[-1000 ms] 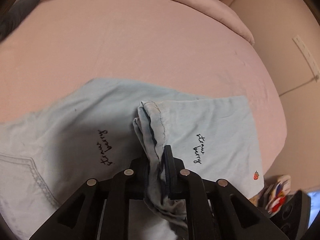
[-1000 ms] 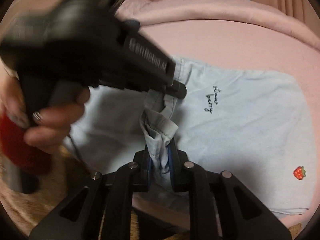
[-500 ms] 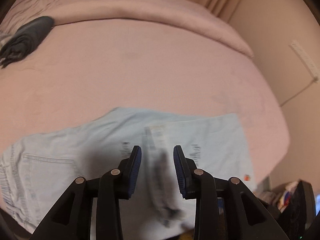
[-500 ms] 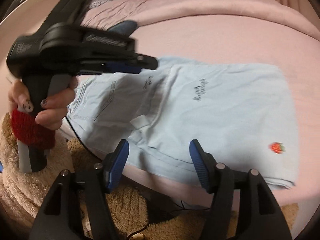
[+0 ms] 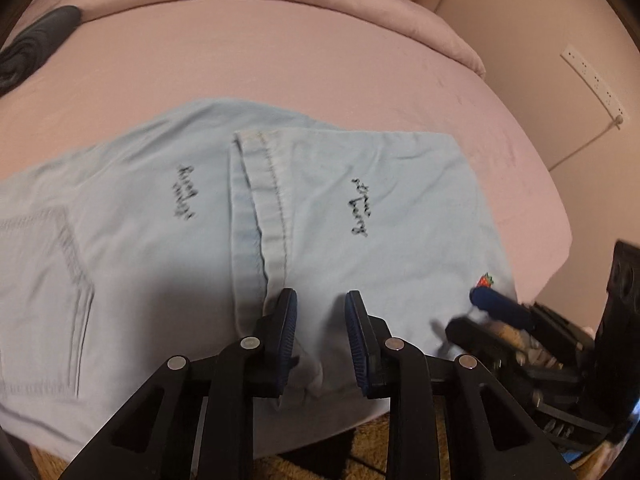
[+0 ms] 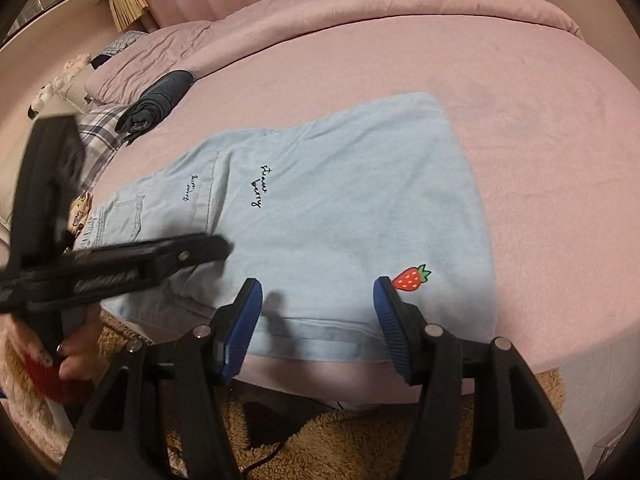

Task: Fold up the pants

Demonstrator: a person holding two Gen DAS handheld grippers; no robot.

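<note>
Left tool (image 5: 319, 344): blue pads apart, nothing between them, hovering just above the near edge of the pants (image 5: 360, 208). Right tool (image 6: 318, 320): pads spread wider, also empty, hovering over the pants' near edge beside the strawberry patch (image 6: 411, 278).

Change: a second ago both tools were clamped on a bunched strip of hem, held up off the fabric. Half a second ago both had let go and the cloth was dropping. Now the hem (image 5: 266, 200) lies flat, its stitched edge running across the middle of the garment, between the two script prints.

Reading: leg ends have been carried over onto the upper part and released, so one fold looks done. Pants sit as a rough rectangle on the pink bed (image 5: 280, 64), near edge at or slightly over the bed's front edge. Judged roughly halfway; likely one more fold remains, or a smoothing pass. Folded layer looks fairly even, slight skew at the hem.

Count:
- pants: one, pale blue
- tools: two, both released
- script prints: two
- strawberry patch: one
- back pocket (image 5: 44, 280): one showing, left end
- dark rolled garment (image 6: 158, 100): one, well apart, far side of bed near the pillows
- hand (image 6: 74, 356): one visible, gripping the left tool's handle
</note>
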